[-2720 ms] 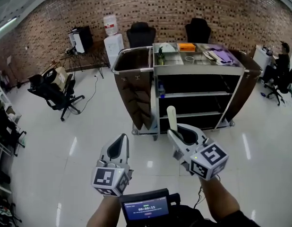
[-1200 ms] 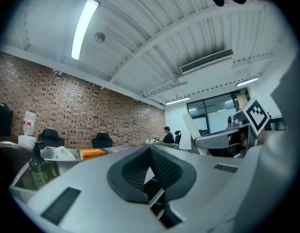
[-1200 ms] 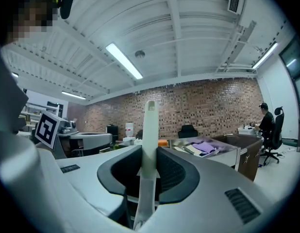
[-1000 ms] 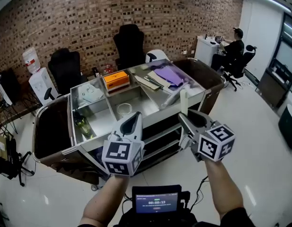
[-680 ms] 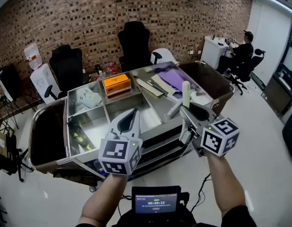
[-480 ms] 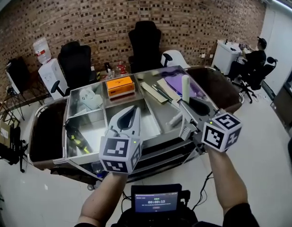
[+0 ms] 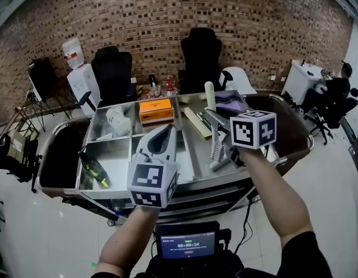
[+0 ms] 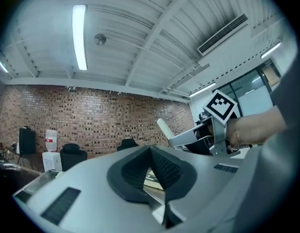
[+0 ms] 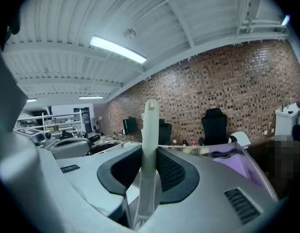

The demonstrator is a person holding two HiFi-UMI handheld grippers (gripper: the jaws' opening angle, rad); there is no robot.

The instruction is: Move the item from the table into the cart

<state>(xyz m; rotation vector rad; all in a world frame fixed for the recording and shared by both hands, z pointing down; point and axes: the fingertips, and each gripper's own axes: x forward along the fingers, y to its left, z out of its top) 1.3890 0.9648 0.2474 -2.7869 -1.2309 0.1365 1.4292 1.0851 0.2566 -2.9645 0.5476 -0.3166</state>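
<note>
Right hand-held gripper point(image 7: 211, 116) clamps a white comb point(image 7: 209, 92); screen point(image 7: 180, 246) reads 00:00:14.

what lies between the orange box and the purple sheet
A flat beige strip, seen in the head view; the white handle in the right gripper's jaws also crosses that gap.

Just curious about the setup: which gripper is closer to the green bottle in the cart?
Left. The left gripper hovers just right of the bottle; the right gripper, holding a white brush, is farther right across the cart.
</note>
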